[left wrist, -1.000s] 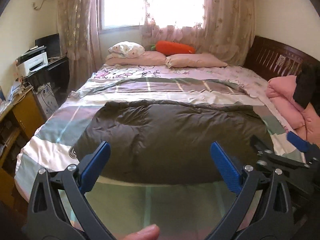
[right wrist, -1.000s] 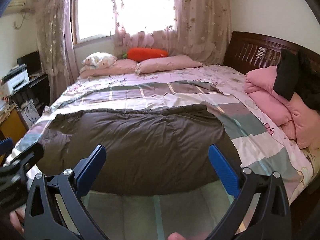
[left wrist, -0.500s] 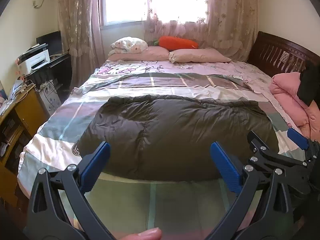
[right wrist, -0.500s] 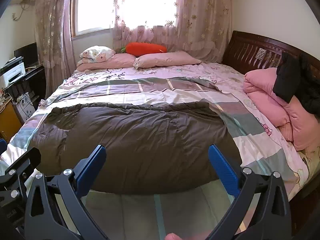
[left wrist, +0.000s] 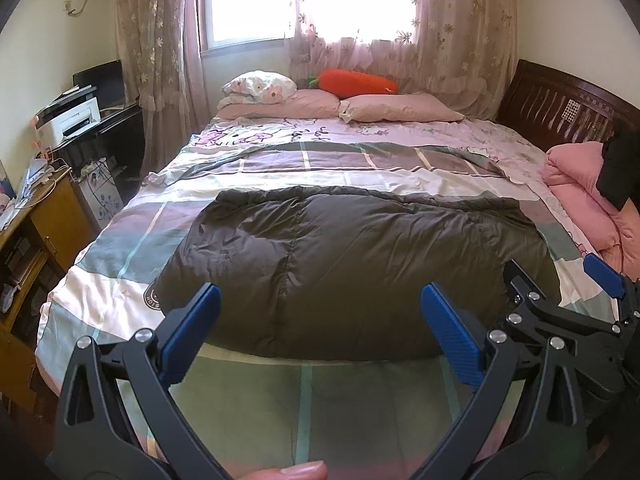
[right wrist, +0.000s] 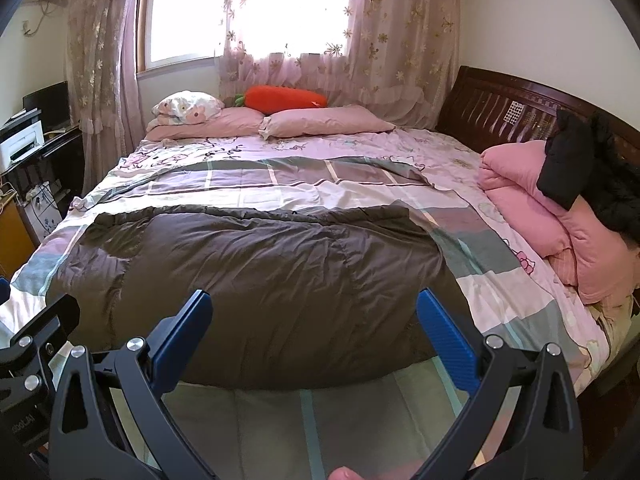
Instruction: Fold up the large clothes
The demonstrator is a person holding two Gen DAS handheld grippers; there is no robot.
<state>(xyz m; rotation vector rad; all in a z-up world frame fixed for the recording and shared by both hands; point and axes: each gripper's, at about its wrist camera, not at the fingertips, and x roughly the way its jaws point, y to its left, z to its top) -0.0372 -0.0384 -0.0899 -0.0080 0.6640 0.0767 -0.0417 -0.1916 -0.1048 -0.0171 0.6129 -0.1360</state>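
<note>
Bed (left wrist: pixel 120 240) carries dark jacket (left wrist: pixel 352 264), looks already folded flat; left tool (left wrist: pixel 320 324), right tool (right wrist: pixel 314 326) spread, holding nothing.

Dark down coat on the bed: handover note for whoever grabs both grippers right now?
Left gripper: open, empty, held above the near edge of the bed, apart from the fabric.
Right gripper: open, empty, alongside the left, also clear of the fabric.
Dark down coat: spread flat across the near half of the plaid quilt, long side running left to right, a round logo patch at its left end. It reads as a single puffy slab; I cannot tell how many folds it already has.
Done: coat laid out and smoothed.
Left: probably grip the two ends or near corners and fold it smaller.
</note>
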